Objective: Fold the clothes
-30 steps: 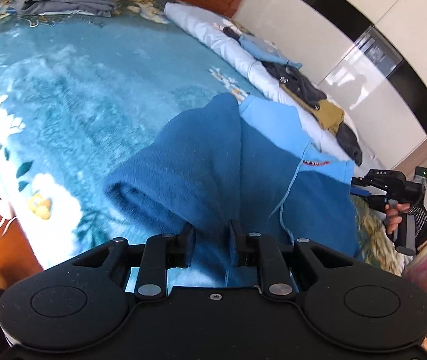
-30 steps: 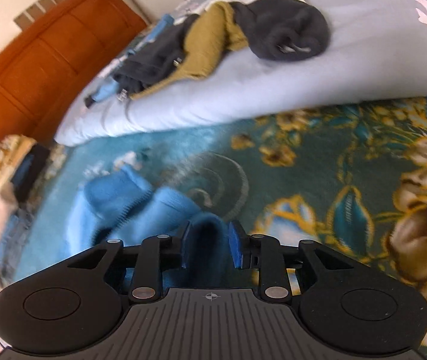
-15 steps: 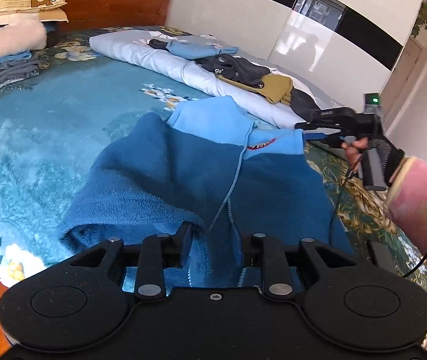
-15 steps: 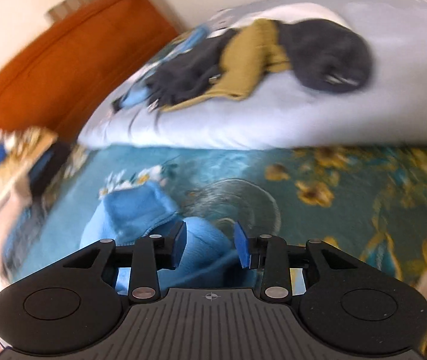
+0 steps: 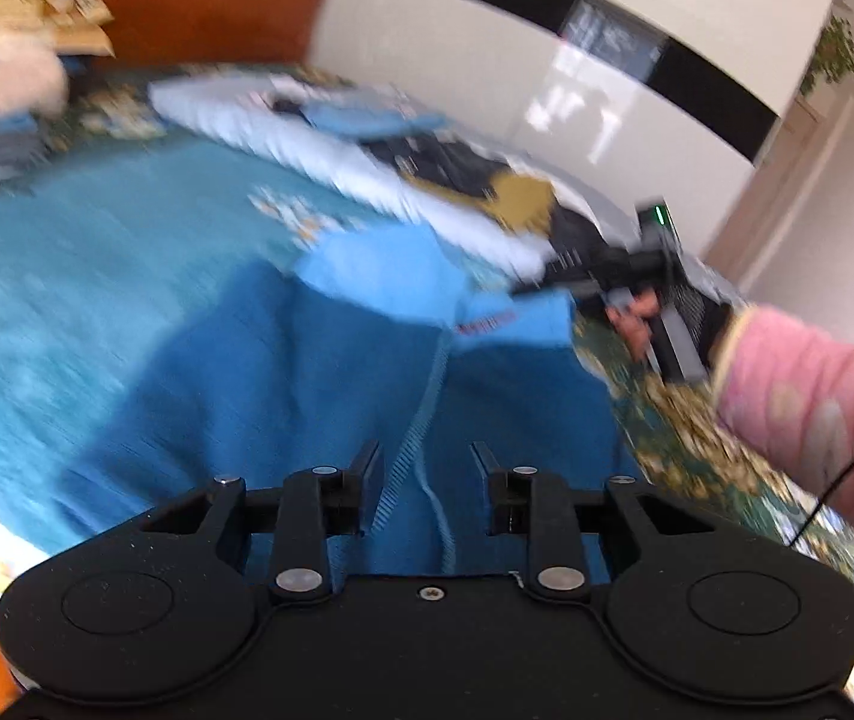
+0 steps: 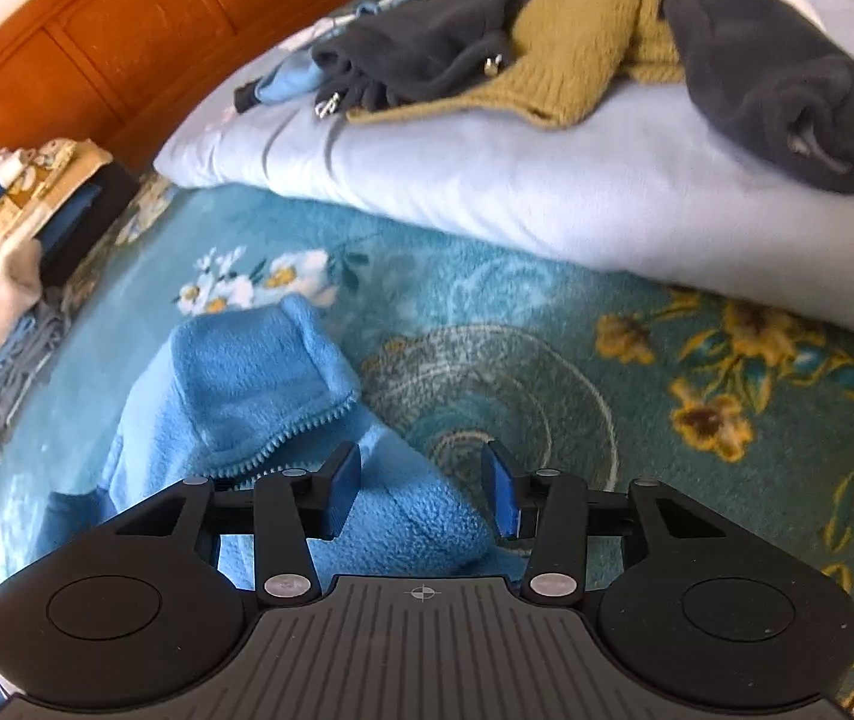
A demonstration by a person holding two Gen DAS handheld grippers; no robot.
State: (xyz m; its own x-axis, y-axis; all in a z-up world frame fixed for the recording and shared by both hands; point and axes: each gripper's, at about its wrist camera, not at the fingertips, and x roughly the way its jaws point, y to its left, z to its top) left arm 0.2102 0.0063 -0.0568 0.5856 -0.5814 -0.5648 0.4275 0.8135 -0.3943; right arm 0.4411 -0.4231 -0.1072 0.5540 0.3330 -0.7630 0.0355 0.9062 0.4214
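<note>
Now both jaws apart: left gripper over fleece jacket zipper, right gripper straddling shoulder fold, jacket spread flat on blanket for folding.

We see the bed under a teal flowered blanket, a blue fleece jacket spread near us, a pale quilt farther off, folded stacks far left.

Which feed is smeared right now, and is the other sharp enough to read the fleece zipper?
Left wrist view: heavy motion blur across the blue fleece jacket and bedspread. Right wrist view: mostly sharp, zipper teeth readable, only fisheye bending at the edges.
</note>
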